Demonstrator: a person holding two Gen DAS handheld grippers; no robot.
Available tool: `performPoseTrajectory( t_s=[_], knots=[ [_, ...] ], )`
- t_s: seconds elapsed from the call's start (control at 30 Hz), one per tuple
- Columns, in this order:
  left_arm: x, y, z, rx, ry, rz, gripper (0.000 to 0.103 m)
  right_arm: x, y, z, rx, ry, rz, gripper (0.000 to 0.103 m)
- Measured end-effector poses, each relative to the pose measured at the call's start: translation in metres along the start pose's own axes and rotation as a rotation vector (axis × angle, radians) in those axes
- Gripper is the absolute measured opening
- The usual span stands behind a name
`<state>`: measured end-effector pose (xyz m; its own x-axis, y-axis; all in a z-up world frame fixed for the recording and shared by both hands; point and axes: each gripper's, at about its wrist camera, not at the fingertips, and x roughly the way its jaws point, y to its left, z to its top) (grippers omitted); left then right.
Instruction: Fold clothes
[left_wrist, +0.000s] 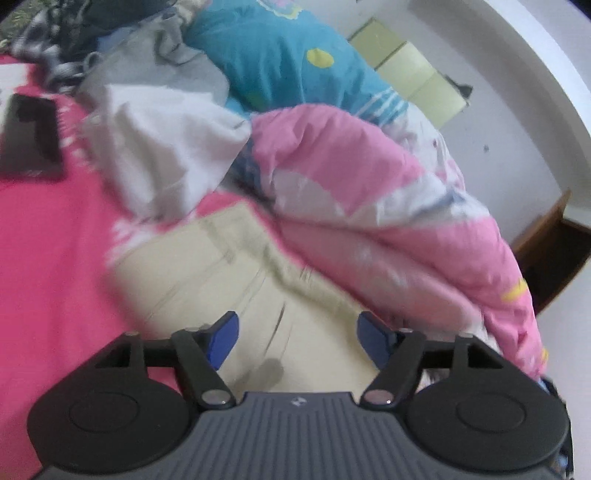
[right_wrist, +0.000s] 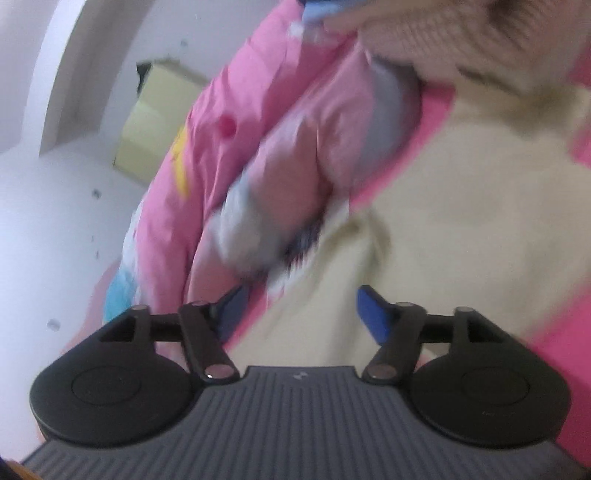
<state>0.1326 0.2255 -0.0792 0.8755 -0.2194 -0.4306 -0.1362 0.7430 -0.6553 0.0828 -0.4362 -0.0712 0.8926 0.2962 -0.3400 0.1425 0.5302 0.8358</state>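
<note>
On the pink bed (left_wrist: 44, 258) lies a soft cream cloth (left_wrist: 221, 280); both tongs, left (left_wrist: 297, 338) and right (right_wrist: 301, 314), are spread wide, holding nothing.

Both views are motion-blurred; fabric edges smear throughout. The cream garment (left_wrist: 236, 280) runs under the left tongs (left_wrist: 297, 338) and its near part is hidden; its type cannot be determined. The dark flat object (left_wrist: 31, 138) on the bed is cut by the left edge and unidentifiable. The clothes pile (left_wrist: 122, 48) is cropped at the top edge. In the right wrist view, a knitted sleeve (right_wrist: 480, 37) is cut off at the top edge, and the print on the pink quilt (right_wrist: 229, 147) is illegible.
</note>
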Motion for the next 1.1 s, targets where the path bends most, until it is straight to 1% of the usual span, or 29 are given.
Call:
performPoseTrajectory(
  t_s=[0.03, 0.1, 0.17, 0.2, 0.23, 0.27, 0.3, 0.37, 0.43, 0.5, 0.57, 0.63, 0.67, 0.7, 0.73, 0.77, 0.8, 0.83, 0.9, 1.03, 1.1],
  knots=[
    [-0.006, 0.004, -0.007, -0.009, 0.022, -0.008, 0.084, -0.007, -0.003, -0.011, 0.017, 0.033, -0.013, 0.075],
    [-0.015, 0.011, -0.022, -0.027, 0.064, -0.025, 0.090, -0.009, -0.008, -0.033, 0.043, 0.098, -0.049, 0.078],
    [-0.011, 0.018, -0.036, -0.045, 0.096, -0.035, 0.091, -0.005, -0.014, -0.052, 0.062, 0.161, -0.090, 0.078],
    [-0.003, 0.021, -0.041, -0.056, 0.110, -0.019, 0.091, -0.002, -0.016, -0.061, 0.065, 0.184, -0.106, 0.080],
    [0.003, 0.023, -0.044, -0.062, 0.108, -0.006, 0.091, 0.004, -0.014, -0.063, 0.046, 0.175, -0.107, 0.082],
    [0.009, 0.023, -0.044, -0.062, 0.084, 0.000, 0.091, 0.010, -0.012, -0.064, 0.029, 0.168, -0.105, 0.087],
    [0.014, 0.022, -0.044, -0.053, 0.058, 0.007, 0.091, 0.018, -0.009, -0.061, 0.017, 0.166, -0.094, 0.090],
    [0.026, 0.016, -0.039, -0.009, 0.011, 0.030, 0.090, 0.038, -0.006, -0.053, 0.003, 0.163, -0.077, 0.091],
    [0.042, 0.011, -0.036, 0.047, -0.034, 0.072, 0.082, 0.060, -0.006, -0.043, -0.010, 0.157, -0.058, 0.091],
    [0.058, 0.007, -0.032, 0.089, -0.057, 0.114, 0.081, 0.081, -0.004, -0.031, -0.027, 0.133, -0.057, 0.091],
    [0.070, 0.004, -0.028, 0.108, -0.076, 0.130, 0.080, 0.100, -0.003, -0.021, -0.048, 0.098, -0.053, 0.090],
    [0.077, 0.003, -0.025, 0.099, -0.092, 0.147, 0.071, 0.116, -0.003, -0.014, -0.061, 0.062, -0.063, 0.086],
    [0.080, 0.003, -0.023, 0.089, -0.099, 0.155, 0.066, 0.124, -0.004, -0.010, -0.068, 0.045, -0.068, 0.080],
    [0.083, 0.004, -0.022, 0.079, -0.107, 0.164, 0.053, 0.131, -0.005, -0.007, -0.071, 0.028, -0.072, 0.071],
    [0.086, 0.004, -0.020, 0.070, -0.110, 0.170, 0.045, 0.136, -0.007, -0.005, -0.060, 0.015, -0.076, 0.062],
    [0.087, 0.004, -0.018, 0.065, -0.110, 0.175, 0.041, 0.141, -0.010, -0.003, -0.048, 0.002, -0.079, 0.036],
    [0.086, 0.002, -0.017, 0.064, -0.113, 0.180, 0.036, 0.146, -0.014, -0.001, -0.029, -0.006, -0.079, 0.012],
    [0.085, 0.000, -0.016, 0.067, -0.118, 0.187, 0.030, 0.148, -0.020, 0.000, 0.014, 0.001, -0.068, 0.007],
    [0.078, -0.006, -0.015, 0.073, -0.128, 0.198, 0.025, 0.141, -0.023, 0.000, 0.048, -0.009, -0.046, 0.004],
    [0.044, -0.007, -0.014, 0.034, -0.134, 0.176, 0.019, 0.117, -0.014, -0.004, 0.087, -0.026, 0.004, 0.003],
    [0.023, -0.005, -0.016, 0.017, -0.133, 0.163, 0.019, 0.103, -0.008, -0.008, 0.093, -0.027, 0.015, 0.003]
  ],
)
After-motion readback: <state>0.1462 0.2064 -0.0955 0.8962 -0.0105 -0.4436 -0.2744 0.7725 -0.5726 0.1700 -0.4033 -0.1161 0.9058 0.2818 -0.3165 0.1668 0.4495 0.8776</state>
